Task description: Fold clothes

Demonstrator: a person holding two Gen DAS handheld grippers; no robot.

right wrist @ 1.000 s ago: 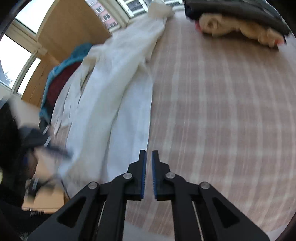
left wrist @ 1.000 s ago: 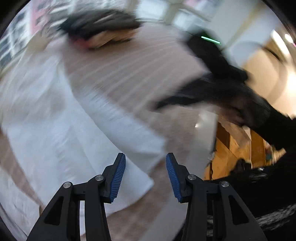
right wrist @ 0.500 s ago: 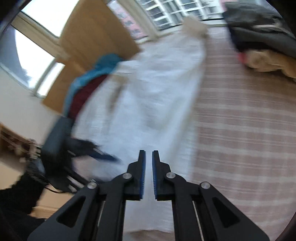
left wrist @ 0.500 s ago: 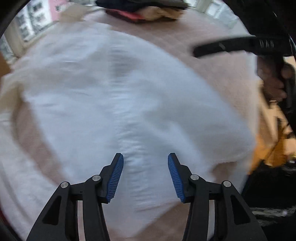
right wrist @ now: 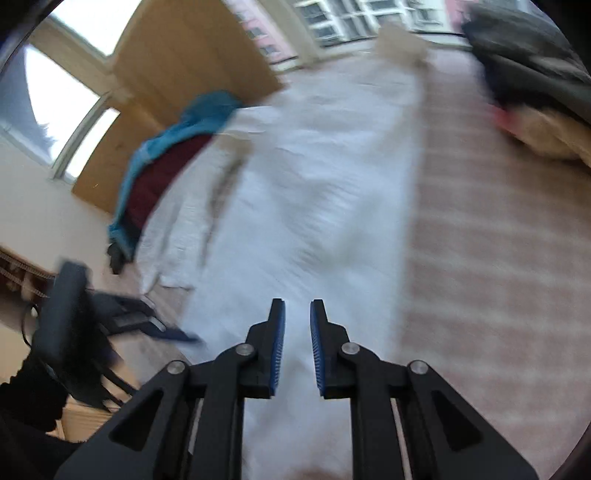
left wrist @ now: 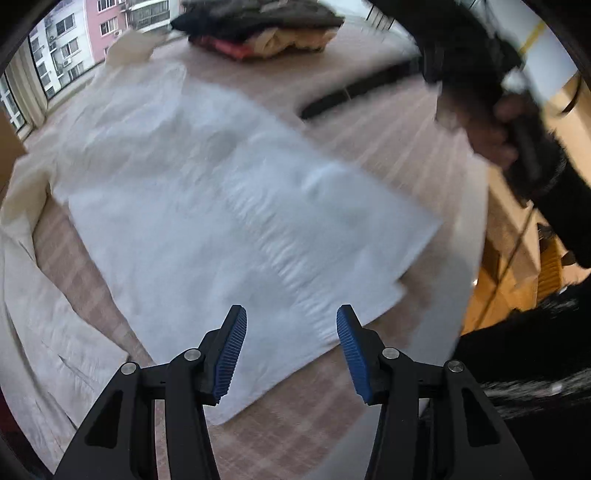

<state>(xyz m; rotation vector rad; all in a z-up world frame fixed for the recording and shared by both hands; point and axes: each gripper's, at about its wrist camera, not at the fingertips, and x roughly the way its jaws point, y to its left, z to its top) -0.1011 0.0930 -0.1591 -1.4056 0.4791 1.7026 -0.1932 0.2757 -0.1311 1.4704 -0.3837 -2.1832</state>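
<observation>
garment: white garment point(left wrist: 221, 206) lying flat on the plaid bedcover point(left wrist: 388, 133), partly folded, blurred in both views
garment position: on the bed, toward the side with the wooden panel point(right wrist: 192, 62); near hem close to the bed edge, just ahead of both grippers
long axis: in right wrist view the white garment point(right wrist: 317, 206) runs lengthwise from the gripper away toward the windows point(right wrist: 351, 18); a straight folded edge on its right side follows the same line
far end: narrow cream-coloured end point(right wrist: 400, 44) points at the windows; same end seen in left wrist view at the top left point(left wrist: 129, 48)
near end: squared-off corner toward the right in left wrist view, hem angled across the frame
look: thin, wrinkled, crinkly texture; flat rectangular main panel; a looser rumpled part spread off to its left point(left wrist: 48, 325), with bare bedcover between
left gripper point(left wrist: 290, 350): jaws about half apart, nothing between the pads, hovering over the near hem, not gripping
right gripper point(right wrist: 297, 343): jaws opening, narrow gap, nothing pinched; cloth seen beyond the gap; contact cannot be told
right hand point(left wrist: 495, 136): seen in left view, upper right, holding its gripper's handle, dark sleeve
clothes pile point(left wrist: 258, 29): dark, cream and pink items stacked at far side of bed, well apart from garment
other clothes: blue and maroon items point(right wrist: 166, 158) at the bed's left side by the wooden panel
</observation>
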